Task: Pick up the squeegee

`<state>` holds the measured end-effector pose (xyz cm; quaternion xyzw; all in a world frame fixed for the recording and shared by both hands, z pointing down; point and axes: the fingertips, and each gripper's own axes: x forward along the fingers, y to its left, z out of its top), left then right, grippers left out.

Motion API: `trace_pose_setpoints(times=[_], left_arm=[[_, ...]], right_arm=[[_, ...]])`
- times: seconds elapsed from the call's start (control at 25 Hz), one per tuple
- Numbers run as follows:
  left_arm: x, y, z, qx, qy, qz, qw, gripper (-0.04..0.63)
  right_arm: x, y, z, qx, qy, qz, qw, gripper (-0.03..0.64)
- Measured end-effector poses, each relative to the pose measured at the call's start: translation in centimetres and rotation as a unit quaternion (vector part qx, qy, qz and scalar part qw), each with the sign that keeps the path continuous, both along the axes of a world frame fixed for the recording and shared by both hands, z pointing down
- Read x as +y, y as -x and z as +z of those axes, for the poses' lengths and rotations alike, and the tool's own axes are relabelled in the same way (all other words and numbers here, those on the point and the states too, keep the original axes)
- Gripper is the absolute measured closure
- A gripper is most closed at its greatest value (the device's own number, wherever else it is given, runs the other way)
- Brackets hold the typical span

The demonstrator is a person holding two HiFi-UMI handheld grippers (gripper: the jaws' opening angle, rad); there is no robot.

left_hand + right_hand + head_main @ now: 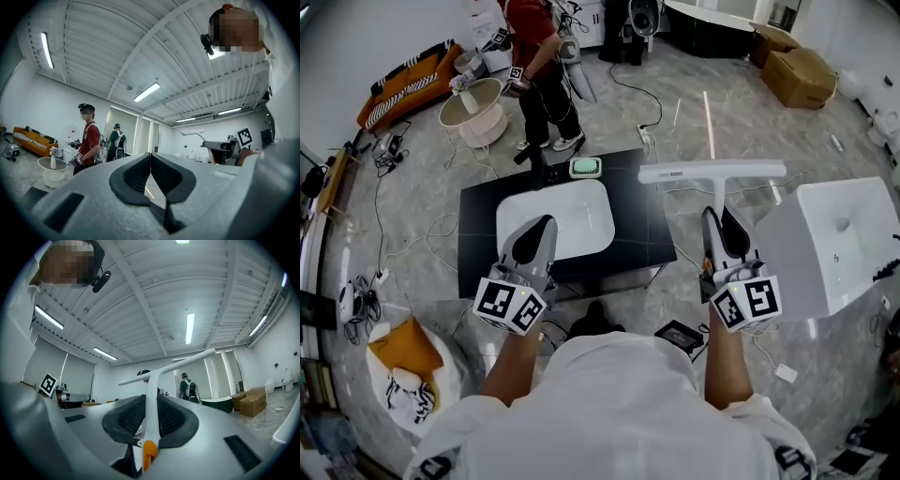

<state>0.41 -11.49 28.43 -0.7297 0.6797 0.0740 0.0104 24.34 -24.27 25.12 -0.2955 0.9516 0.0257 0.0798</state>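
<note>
A white T-shaped squeegee with an orange handle end is held out over the floor to the right of the black table, with my right gripper shut on its handle. In the right gripper view the squeegee rises between the dark pads and its blade runs across above them. My left gripper hovers over the white sink basin set in the table. Its jaws meet at the tips in the left gripper view, with nothing between them.
A black table holds the basin and a small green-and-white item at its far edge. A white block-shaped basin stands at the right. A person in red stands beyond the table. Cables lie on the marble floor.
</note>
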Motion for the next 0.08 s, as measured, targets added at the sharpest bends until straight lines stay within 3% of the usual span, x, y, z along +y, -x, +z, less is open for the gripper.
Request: trace_pose_setpoints(times=[0.08], left_arm=[[-0.68,-0.29,-0.07,-0.001,-0.003,0.003,1.0,0.578]], right_arm=[[-0.47,-0.41,0.08,-0.001,0.0,0.001,1.0,0.538]])
